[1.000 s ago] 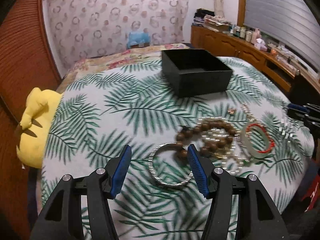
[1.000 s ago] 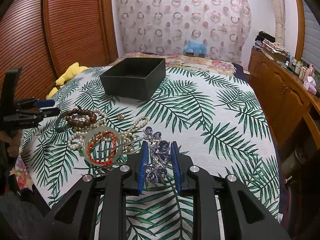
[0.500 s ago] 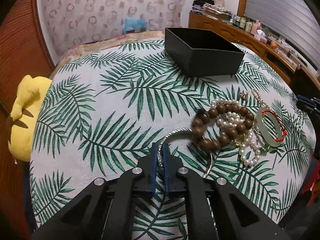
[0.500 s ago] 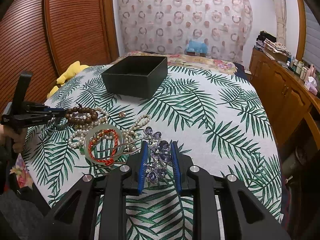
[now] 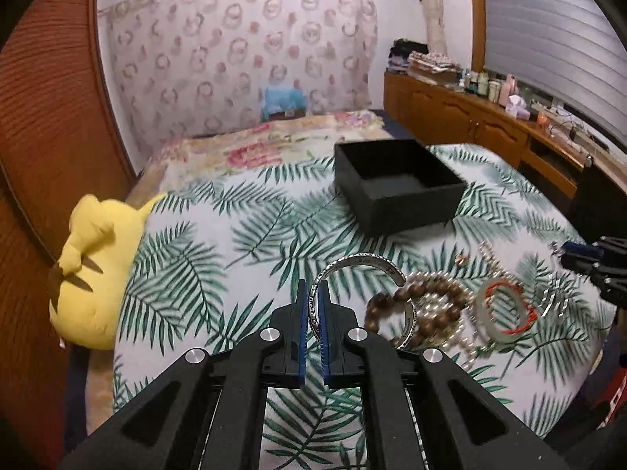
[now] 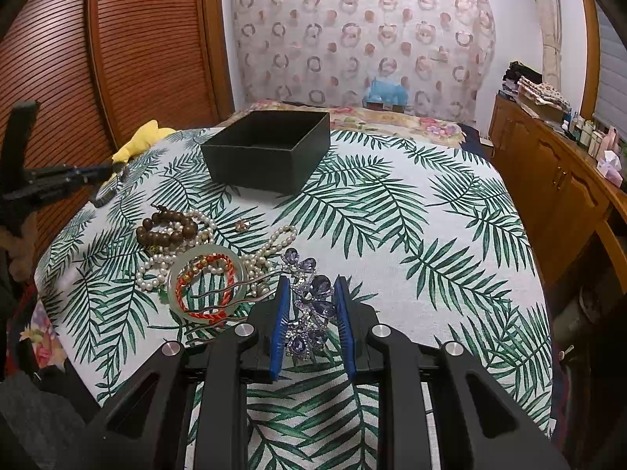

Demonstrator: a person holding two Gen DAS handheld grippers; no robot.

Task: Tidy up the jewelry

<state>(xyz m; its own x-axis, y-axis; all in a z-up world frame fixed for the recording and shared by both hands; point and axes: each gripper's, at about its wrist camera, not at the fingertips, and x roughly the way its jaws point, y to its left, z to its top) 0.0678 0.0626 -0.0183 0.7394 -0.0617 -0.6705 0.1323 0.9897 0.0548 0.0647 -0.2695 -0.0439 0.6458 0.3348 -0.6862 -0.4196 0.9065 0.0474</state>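
Note:
My left gripper (image 5: 312, 293) is shut on a silver cuff bangle (image 5: 362, 261) and holds it lifted above the palm-print cloth (image 5: 219, 258). An open, empty black box (image 5: 395, 184) stands farther back; it also shows in the right wrist view (image 6: 270, 149). My right gripper (image 6: 311, 290) stands around a purple crystal hair comb (image 6: 311, 305), with the pads close at its sides; I cannot tell whether they grip it. Left of it lie a jade bangle (image 6: 207, 286) with a red cord bracelet, pearl strands (image 6: 270, 243) and a brown wooden bead bracelet (image 6: 166, 227).
A yellow plush toy (image 5: 90, 270) lies at the left edge of the cloth. A wooden sideboard (image 6: 556, 180) with bottles runs along the right. A ribbed wooden wardrobe door (image 6: 117, 39) is on the left. A small gold earring (image 6: 241, 225) lies near the pearls.
My left gripper closed on the silver bangle and lifted it off the cloth, away from the wooden beads. My right gripper has stayed around the hair comb.

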